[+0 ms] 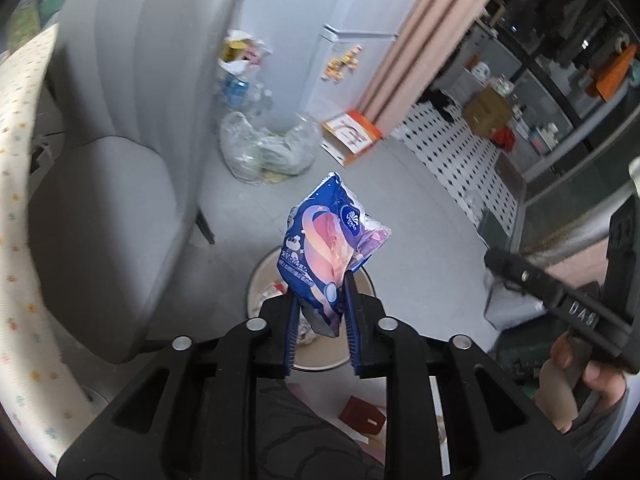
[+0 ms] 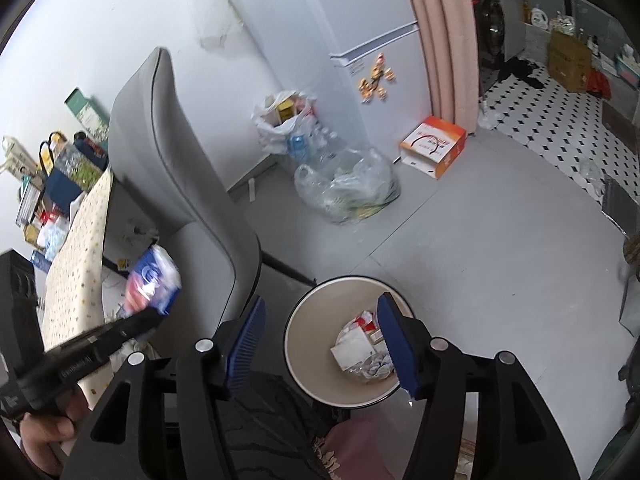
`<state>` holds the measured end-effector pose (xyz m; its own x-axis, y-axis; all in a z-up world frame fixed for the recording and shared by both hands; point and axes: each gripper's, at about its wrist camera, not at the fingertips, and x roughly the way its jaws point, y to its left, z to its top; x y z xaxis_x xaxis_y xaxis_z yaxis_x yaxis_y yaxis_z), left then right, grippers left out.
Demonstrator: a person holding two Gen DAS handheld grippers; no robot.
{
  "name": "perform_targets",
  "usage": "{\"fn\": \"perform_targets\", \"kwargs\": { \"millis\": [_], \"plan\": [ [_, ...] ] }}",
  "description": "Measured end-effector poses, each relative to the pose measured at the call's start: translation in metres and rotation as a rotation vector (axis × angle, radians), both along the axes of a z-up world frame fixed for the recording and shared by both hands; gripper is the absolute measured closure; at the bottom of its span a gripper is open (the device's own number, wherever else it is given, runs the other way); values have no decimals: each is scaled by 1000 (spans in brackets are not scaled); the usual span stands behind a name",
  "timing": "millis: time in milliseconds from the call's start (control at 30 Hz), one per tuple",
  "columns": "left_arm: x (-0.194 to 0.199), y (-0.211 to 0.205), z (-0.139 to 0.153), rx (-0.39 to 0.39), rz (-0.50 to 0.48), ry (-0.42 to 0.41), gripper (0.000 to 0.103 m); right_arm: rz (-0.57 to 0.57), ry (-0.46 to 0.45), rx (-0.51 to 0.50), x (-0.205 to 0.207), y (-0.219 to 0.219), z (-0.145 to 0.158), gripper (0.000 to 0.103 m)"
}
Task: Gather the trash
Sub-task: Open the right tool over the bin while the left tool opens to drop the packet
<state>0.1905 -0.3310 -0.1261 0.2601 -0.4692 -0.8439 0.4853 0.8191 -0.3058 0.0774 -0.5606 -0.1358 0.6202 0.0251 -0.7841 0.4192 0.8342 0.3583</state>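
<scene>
A crumpled blue and pink tissue packet [image 1: 332, 240] stands up between the blue pads of my left gripper [image 1: 322, 290], which is shut on its lower end. Below it the round beige trash bin [image 1: 256, 280] is partly hidden by the packet and the fingers. In the right wrist view the bin [image 2: 304, 344] sits on the floor directly under my right gripper [image 2: 323, 300], which is open with nothing between its fingers. Paper and wrapper scraps [image 2: 360, 348] lie inside the bin. The same packet [image 2: 154, 280] shows blurred at the left, at the tip of the left gripper [image 2: 146, 320].
A grey chair [image 2: 172, 168] stands left of the bin beside a table with a dotted cloth [image 2: 76, 264]. Clear plastic bags of rubbish [image 2: 348, 188], an orange and white box [image 2: 434, 146] and a white fridge [image 2: 380, 24] stand further back. A hand [image 1: 568, 380] holds the right gripper.
</scene>
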Motion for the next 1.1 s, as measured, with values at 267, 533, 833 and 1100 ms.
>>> {"fn": "perform_targets", "kwargs": {
  "millis": [267, 533, 833, 1100],
  "plan": [
    [-7, -13, 0, -23, -33, -1, 21, -32, -27, -10, -11, -13, 11, 43],
    [-3, 11, 18, -52, 65, -39, 12, -18, -30, -43, -9, -1, 20, 19],
    [-7, 57, 65, -69, 184, -153, 6, 50, -73, -101, -5, 33, 55, 8],
    [-21, 110, 112, -60, 296, -242, 6, 69, -121, -173, -4, 73, 103, 8]
  ]
}}
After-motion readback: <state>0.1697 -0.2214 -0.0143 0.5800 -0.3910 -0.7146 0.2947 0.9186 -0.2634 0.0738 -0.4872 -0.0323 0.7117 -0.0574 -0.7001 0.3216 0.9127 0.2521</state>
